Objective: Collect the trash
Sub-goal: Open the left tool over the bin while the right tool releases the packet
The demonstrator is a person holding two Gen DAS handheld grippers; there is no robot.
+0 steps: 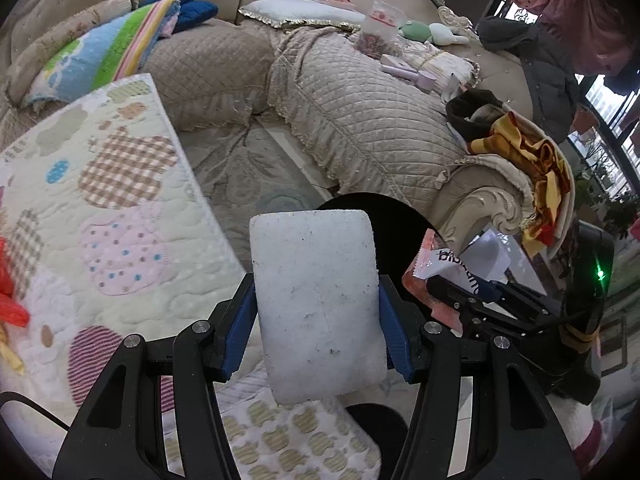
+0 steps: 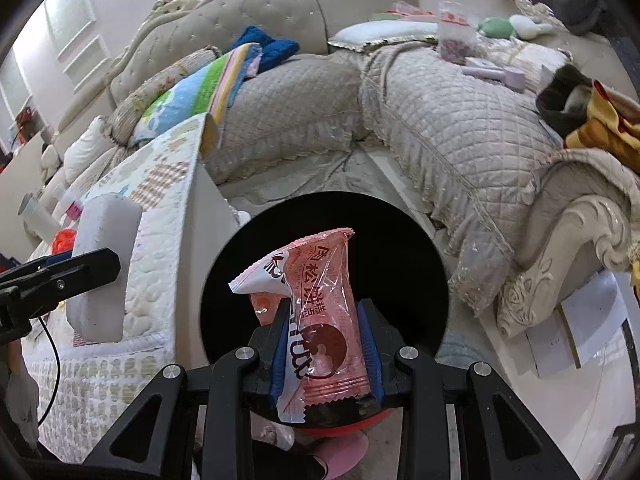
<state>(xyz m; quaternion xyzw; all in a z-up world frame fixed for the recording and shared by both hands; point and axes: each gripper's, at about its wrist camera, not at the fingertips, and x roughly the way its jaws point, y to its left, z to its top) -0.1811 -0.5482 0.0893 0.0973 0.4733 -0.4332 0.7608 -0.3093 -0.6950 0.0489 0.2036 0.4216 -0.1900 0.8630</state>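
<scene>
My left gripper [image 1: 316,320] is shut on a white foam block [image 1: 316,300], held upright over the edge of a patterned quilted table cover; the block also shows in the right wrist view [image 2: 104,264]. My right gripper [image 2: 326,344] is shut on a pink snack wrapper [image 2: 316,308] and holds it above the round black opening of a bin [image 2: 400,248]. In the left wrist view the bin [image 1: 396,224] lies just behind the block, with the wrapper [image 1: 424,276] and right gripper [image 1: 464,300] to its right.
A beige quilted corner sofa [image 1: 360,120] wraps around behind, strewn with pillows, a striped towel [image 1: 112,48], toys and clothes. The quilted table cover [image 1: 100,200] fills the left, with red plastic [image 1: 10,296] at its edge. A carved sofa arm [image 2: 560,248] stands right of the bin.
</scene>
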